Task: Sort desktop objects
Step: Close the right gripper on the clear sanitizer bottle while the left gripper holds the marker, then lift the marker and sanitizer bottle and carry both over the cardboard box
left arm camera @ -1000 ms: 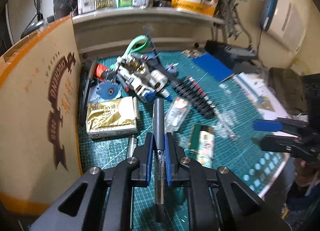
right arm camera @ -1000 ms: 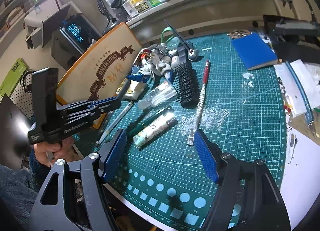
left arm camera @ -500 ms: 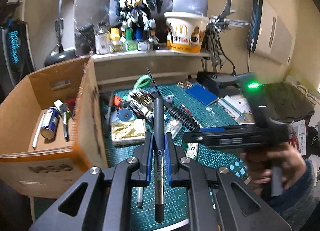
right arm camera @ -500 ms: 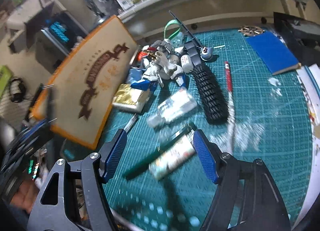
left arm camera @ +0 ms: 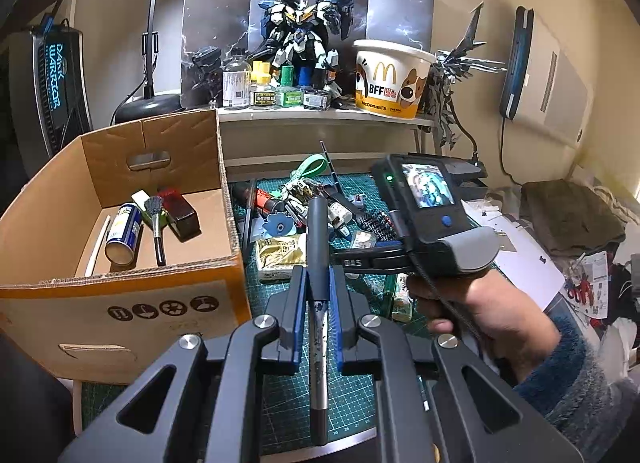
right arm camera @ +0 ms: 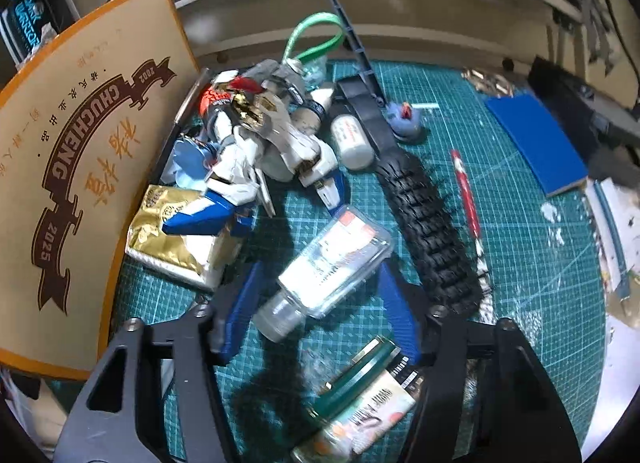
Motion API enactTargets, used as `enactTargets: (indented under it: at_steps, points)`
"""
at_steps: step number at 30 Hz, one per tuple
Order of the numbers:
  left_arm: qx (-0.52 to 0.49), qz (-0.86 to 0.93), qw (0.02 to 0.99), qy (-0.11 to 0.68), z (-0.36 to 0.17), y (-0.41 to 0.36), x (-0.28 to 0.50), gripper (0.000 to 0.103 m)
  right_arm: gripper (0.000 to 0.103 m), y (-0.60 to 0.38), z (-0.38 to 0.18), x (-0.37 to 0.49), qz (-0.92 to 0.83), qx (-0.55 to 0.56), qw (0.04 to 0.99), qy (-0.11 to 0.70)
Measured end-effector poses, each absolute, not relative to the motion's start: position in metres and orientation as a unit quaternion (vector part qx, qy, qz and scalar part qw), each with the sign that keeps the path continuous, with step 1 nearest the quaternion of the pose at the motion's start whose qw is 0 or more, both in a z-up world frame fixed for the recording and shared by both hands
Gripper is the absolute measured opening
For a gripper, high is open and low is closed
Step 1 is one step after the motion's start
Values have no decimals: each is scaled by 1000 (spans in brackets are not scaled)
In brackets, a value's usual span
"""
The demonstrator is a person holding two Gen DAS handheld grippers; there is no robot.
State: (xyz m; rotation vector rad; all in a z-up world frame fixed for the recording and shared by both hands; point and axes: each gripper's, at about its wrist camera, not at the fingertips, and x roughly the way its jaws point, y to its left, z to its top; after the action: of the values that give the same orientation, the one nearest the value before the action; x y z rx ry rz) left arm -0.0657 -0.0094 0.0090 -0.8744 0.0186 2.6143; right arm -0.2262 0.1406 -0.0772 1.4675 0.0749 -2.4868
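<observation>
Sitting left, the cardboard box (left arm camera: 120, 295) holds a spray can (left arm camera: 122, 233); the left gripper (left arm camera: 318, 317) clamps a stiff, light pen (left arm camera: 319, 263) mid-barrel, while the right gripper (right arm camera: 320, 303), wide open, straddles a slippery plastic bottle (right arm camera: 328, 263) on the surface (right arm camera: 540, 283).

"McDonald's BFF" on the bucket (left arm camera: 392, 81); "CHUCHENG 2025" on the cardboard box (right arm camera: 80, 167).

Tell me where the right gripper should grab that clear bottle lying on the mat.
Grip the clear bottle across its flat middle, coming from above. It lies on its side between the open right gripper fingers; the rounded cap end looks likelier to slip.
</observation>
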Motion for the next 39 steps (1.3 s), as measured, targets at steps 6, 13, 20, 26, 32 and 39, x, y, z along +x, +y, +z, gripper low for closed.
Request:
enactTargets:
  at_steps: [6,13,20,26,32,39]
  points:
    - [-310,931,193,1,7,-17,-65,11,37,137,-80,-224,-868,481,106,56]
    - [-317,929,193,-1,4,-17,-66,11,26,172,-77,-209,-874,467,131,30]
    - [-313,931,186,3,9,-10,-63,11,26,186,-47,-187,-891,426,156,13]
    - [-299,938,176,7,17,2,-59,11,26,199,-12,-166,-906,387,169,10]
    - [-281,945,165,11,26,15,-54,11,26,220,15,-141,-920,351,177,9]
    - [-245,960,137,8,38,30,-57,11,26,240,54,-98,-938,292,188,15]
